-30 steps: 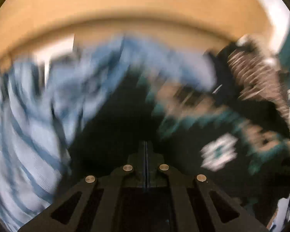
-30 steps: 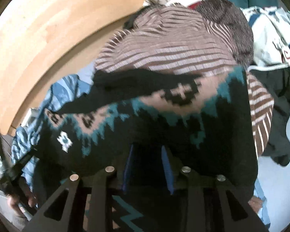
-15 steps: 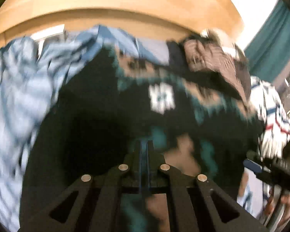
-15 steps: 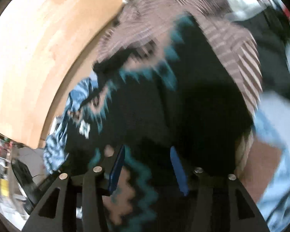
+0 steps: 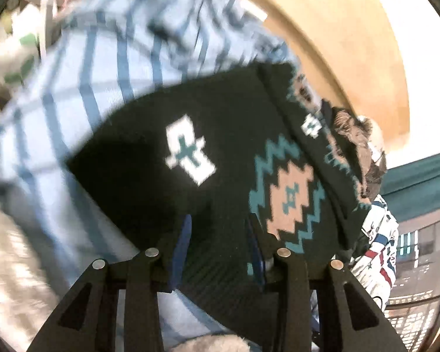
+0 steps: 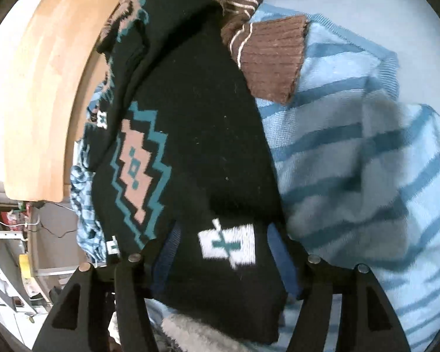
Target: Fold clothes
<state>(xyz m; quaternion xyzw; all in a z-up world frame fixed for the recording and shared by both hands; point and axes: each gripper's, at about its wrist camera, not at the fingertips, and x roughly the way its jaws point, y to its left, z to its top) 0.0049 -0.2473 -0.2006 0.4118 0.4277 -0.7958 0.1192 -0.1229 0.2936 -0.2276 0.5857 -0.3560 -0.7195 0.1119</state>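
Note:
A black knit sweater (image 5: 220,135) with teal, pink and white motifs lies on top of a pile of clothes. My left gripper (image 5: 220,228) hovers low over its near edge. The jaws are opening, the black knit lies loose between the blue pads (image 5: 183,243), and they do not pinch it. In the right wrist view the same sweater (image 6: 196,117) runs away from me as a long dark strip. My right gripper (image 6: 223,234) straddles the end with the white motif. Its jaws are opening too, with the fabric between the fingers (image 6: 281,252) but not pressed.
A light blue striped sweater (image 5: 88,67) (image 6: 352,146) lies under and beside the black one. A brown striped garment (image 6: 272,58) lies at the far end, a white one with red and blue (image 5: 381,240) at the right. Behind stands a wooden board (image 6: 44,73). Grey fluffy fabric (image 6: 190,334) is nearest.
Both grippers have swung sideways and rolled over the black sweater. The left jaws, shut half a second ago, now stand apart. The right jaws have spread wider.

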